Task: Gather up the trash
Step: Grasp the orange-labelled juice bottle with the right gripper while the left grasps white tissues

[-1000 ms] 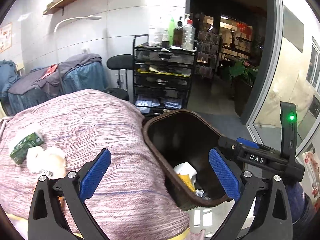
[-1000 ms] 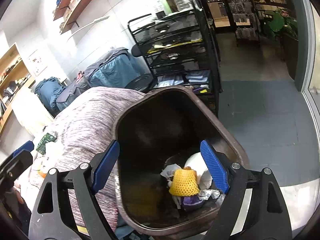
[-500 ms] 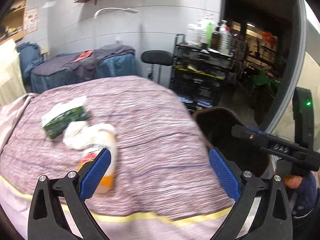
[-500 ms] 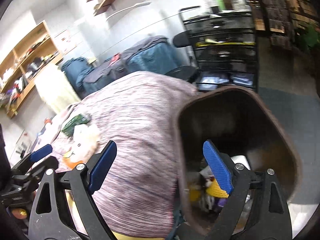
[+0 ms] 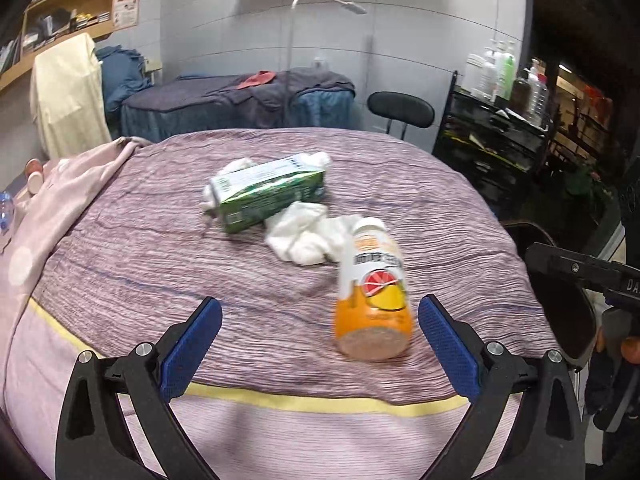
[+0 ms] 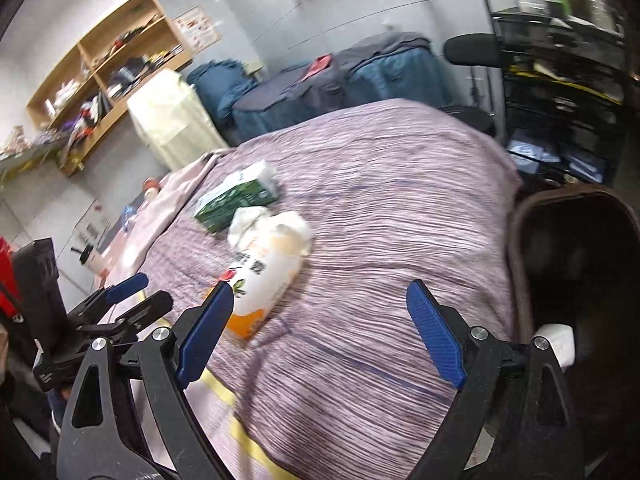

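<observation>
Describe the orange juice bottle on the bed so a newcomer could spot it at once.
Start at the bed with the purple striped cover. Three pieces of trash lie together on it: a green carton, crumpled white tissue and the bottle. The bottle is the one lying on its side nearest the bed's front edge, orange at its base with a white label showing citrus fruit.

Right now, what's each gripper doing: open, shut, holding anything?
Left gripper: open, holding nothing; the orange bottle lies untouched between its pads.
Right gripper: open, empty.

Both grippers (image 5: 319,354) (image 6: 320,334) wide, empty.
</observation>
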{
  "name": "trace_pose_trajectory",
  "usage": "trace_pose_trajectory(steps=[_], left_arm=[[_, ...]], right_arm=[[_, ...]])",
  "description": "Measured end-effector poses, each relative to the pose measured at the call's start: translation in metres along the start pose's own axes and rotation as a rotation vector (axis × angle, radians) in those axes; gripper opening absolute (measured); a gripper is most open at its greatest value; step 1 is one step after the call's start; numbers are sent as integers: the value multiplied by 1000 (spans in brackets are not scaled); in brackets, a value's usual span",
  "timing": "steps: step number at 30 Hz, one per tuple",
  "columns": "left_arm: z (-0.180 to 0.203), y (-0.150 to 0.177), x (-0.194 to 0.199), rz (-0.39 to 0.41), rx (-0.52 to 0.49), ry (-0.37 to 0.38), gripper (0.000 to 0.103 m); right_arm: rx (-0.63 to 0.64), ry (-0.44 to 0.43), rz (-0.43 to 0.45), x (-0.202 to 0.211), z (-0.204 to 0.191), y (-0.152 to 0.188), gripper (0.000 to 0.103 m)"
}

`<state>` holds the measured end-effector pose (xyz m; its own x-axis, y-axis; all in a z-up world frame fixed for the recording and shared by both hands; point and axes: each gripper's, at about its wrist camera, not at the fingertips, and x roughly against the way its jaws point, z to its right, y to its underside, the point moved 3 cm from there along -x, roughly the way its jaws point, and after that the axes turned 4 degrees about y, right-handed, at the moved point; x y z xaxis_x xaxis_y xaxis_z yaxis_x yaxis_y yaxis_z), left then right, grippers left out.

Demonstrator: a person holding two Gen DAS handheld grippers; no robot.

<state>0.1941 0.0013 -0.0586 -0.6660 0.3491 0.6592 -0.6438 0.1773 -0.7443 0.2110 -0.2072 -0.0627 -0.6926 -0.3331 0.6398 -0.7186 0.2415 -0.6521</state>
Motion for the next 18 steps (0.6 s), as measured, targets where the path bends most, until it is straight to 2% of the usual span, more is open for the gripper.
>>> trace_pose_trajectory(steps=[4,9,18], left_arm=[[-22,1,1,-2,35,-16,97],[-42,-2,3,9,48,-46,97],[-61,-13,-8,-14,-53,-118,97]], right_arm=[[-13,-77,-88,-32,-19,-4,87],[-36,-117,-198,-74,-38,-6,87],[-157,-121,-399,-141,-49,-11,77]])
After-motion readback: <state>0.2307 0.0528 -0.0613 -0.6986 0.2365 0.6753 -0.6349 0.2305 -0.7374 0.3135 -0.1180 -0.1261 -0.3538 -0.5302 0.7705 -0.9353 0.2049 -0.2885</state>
